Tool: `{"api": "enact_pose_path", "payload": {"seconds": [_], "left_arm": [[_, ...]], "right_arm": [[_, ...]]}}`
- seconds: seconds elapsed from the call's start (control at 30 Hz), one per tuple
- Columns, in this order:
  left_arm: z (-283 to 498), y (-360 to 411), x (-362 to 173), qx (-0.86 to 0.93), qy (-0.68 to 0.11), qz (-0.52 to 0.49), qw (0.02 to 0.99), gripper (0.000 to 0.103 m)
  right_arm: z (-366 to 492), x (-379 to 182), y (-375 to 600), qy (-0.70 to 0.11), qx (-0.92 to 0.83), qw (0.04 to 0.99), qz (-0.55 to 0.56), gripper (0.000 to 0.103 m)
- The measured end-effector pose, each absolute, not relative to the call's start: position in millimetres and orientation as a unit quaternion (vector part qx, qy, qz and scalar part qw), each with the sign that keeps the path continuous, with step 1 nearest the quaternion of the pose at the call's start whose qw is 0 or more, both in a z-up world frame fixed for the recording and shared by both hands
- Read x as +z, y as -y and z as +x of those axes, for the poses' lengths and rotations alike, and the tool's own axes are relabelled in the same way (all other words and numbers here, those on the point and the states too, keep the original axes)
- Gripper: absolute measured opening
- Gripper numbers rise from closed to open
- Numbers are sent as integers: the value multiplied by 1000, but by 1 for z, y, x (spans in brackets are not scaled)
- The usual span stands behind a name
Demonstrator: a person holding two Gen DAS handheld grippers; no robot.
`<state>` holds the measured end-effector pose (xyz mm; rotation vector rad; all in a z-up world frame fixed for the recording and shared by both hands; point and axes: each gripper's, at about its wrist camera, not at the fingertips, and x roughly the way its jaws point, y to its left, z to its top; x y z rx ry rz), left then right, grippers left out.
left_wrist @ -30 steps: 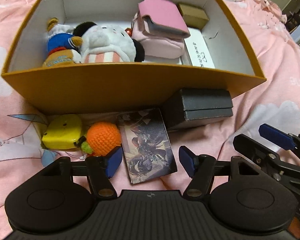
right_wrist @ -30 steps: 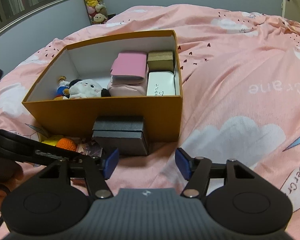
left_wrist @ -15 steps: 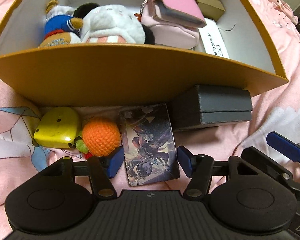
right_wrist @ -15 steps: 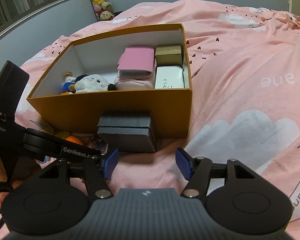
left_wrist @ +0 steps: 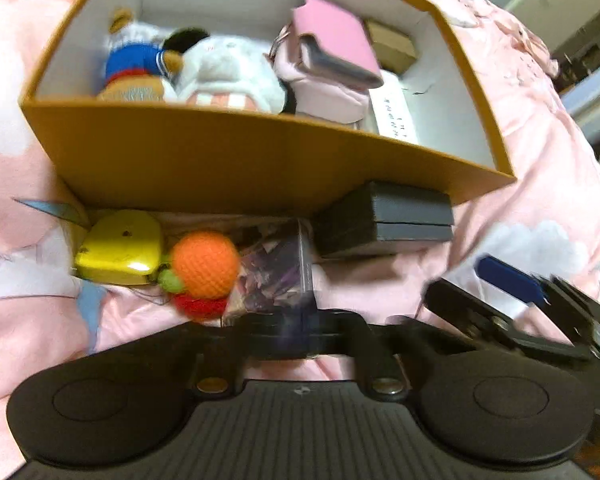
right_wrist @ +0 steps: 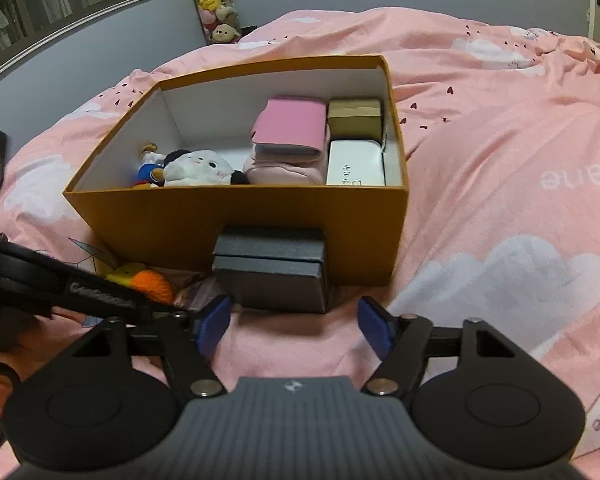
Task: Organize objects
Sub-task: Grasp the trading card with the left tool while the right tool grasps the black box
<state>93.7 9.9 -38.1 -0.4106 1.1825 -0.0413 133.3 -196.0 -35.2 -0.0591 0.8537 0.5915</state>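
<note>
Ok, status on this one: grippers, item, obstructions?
Left gripper shut on card pack. Right gripper open, hovering before black box. Orange box wall ahead.

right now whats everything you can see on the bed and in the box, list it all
storage box: 1, orange outside, white inside, open, on the bed
duck plush: 1, blue and white, in box, left end
white plush: 1, white with black ears, in box beside the duck
pink pouch: 1, pale pink, in box
pink wallet: 1, pink, on top of the pouch
gold box: 1, olive gold, box's far right corner
white case: 1, white, box's near right corner
black box: 1, dark grey, on bed against the box front
yellow toy: 1, yellow, on bed
crochet orange: 1, orange, beside yellow toy
card pack: 1, dark printed, gripped
bedspread: 1, pink
left hand-held gripper: 1, black, shut on card pack
right hand-held gripper: 1, black, blue pads, open
</note>
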Motion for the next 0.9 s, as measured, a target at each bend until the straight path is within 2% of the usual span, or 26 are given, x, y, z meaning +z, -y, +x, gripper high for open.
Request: {"api": "enact_pose_path", "payload": {"seconds": [0.17, 0.27, 0.33, 0.43, 0.63, 0.7, 0.9], "left_arm": [[93, -15, -27, -23, -547, -184, 817, 3], [98, -14, -35, -31, -560, -183, 807, 11], [101, -15, -40, -15, -567, -175, 805, 33], [105, -20, -51, -5, -570, -196, 798, 52], [108, -22, -71, -6, -587, -233, 775, 68], [110, -16, -73, -9, -588, -219, 779, 72], [117, -4, -79, 1, -597, -174, 783, 71]], "right_arm": [[138, -40, 184, -414, 288, 863, -28, 72], [140, -40, 180, -411, 289, 864, -32, 72], [142, -41, 181, -413, 287, 864, -28, 72], [143, -42, 181, -416, 290, 862, -27, 72], [147, -44, 180, -413, 291, 863, -20, 74], [151, -44, 184, -415, 286, 864, -10, 75], [155, -46, 189, -422, 284, 861, 14, 76]]}}
